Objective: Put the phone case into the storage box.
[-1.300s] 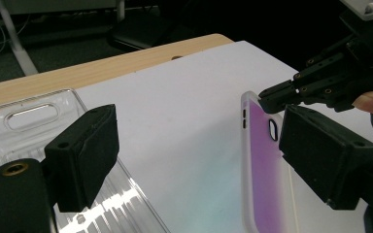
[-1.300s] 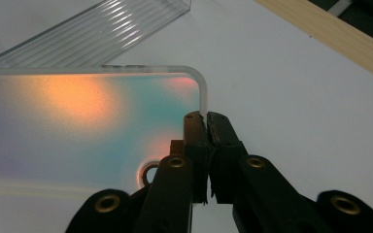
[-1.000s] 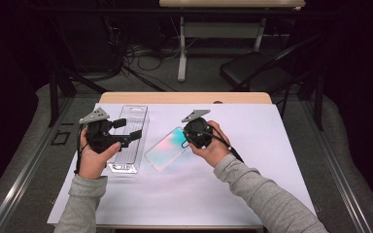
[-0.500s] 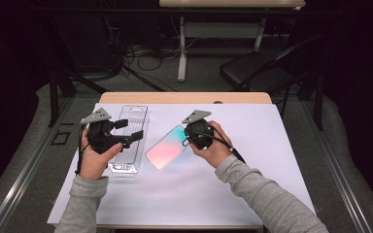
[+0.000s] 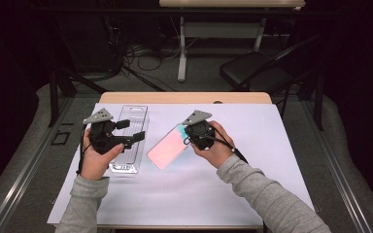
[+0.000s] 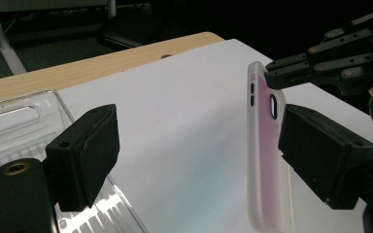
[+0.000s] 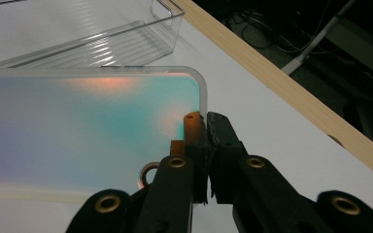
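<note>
The worktop (image 5: 281, 145) carries a white sheet. A clear plastic tray (image 5: 131, 141) lies under and just behind the jaws of the left gripper (image 5: 132, 131), which stand open with nothing between them. The phone case (image 5: 167, 149), pink to teal, is clamped by one rim in the closed jaws of the right gripper (image 7: 205, 127), tilted off the sheet between both grippers.

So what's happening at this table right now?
A person works with a claw in each hand. The right claw is shut on the edge of a pink-and-teal phone case, holding it tilted above the white sheet. The left claw is open over a clear plastic tray, its jaws apart and holding nothing.
</note>
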